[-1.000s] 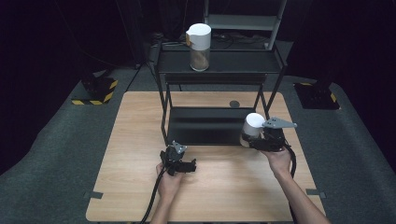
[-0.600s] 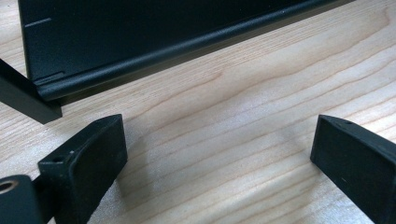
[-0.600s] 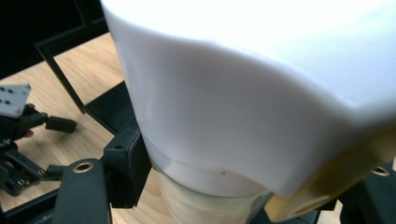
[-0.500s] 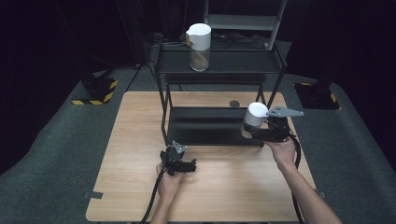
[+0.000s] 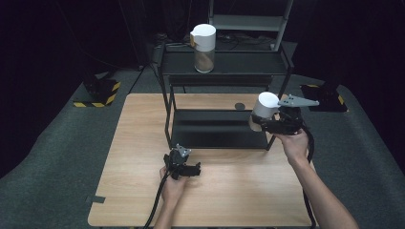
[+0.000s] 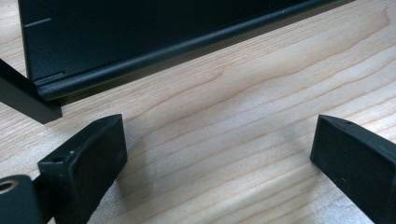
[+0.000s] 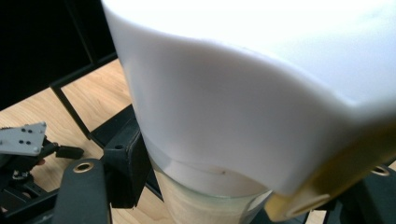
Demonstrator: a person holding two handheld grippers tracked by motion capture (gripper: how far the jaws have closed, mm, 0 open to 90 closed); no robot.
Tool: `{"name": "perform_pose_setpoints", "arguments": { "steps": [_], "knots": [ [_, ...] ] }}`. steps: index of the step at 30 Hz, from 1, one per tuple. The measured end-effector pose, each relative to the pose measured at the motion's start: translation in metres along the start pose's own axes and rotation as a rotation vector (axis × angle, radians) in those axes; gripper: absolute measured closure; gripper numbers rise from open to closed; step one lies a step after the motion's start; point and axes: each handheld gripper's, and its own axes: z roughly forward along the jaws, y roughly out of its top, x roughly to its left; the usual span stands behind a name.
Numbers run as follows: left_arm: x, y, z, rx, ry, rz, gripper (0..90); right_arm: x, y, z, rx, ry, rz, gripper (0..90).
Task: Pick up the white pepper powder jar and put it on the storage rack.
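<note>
**Right claw clamped on jar beside rack; left claw idle on worktop**

A white-lidded jar (image 5: 263, 110) is held in the right claw (image 5: 267, 125) at the right front of the black rack (image 5: 224, 71), raised above the worktop (image 5: 138, 124) and tilted. In the right gripper view the jar (image 7: 243, 107) is seen gripped below its lid, with a jaw pressed against the glass at the left side; pale contents are visible through the glass. The right hand (image 5: 294, 145) is placed under the claw, beside the rack's right front leg.

A 2nd jar (image 5: 204, 47) with a white lid is seen upright on the rack's top shelf, left of centre.

The left claw (image 5: 188, 169) is rested low on the worktop in front of the rack, held by the left hand (image 5: 173, 188). In the left gripper view its jaws are spread wide apart with bare wood between them, and the rack's lower shelf (image 6: 154, 42) is seen just ahead.
</note>
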Motion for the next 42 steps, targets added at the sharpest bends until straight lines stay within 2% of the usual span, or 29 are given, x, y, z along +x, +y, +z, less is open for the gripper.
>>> {"name": "perform_pose_setpoints", "arguments": {
  "steps": [7, 26, 42],
  "knots": [
    [0.0, 0.0, 0.0, 0.0, -0.001, -0.001, 3.9, -0.005, 0.02, -0.008, -0.004, 0.025, -0.014, 30.4],
    [0.0, 0.0, 0.0, 0.0, -0.001, -0.001, 3.9, -0.007, 0.07, -0.024, -0.006, 0.07, -0.072, 30.3],
    [0.0, 0.0, 0.0, 0.0, 0.0, 0.001, 3.9, -0.011, 0.115, -0.036, -0.012, 0.093, -0.078, 30.3]
  ]
}}
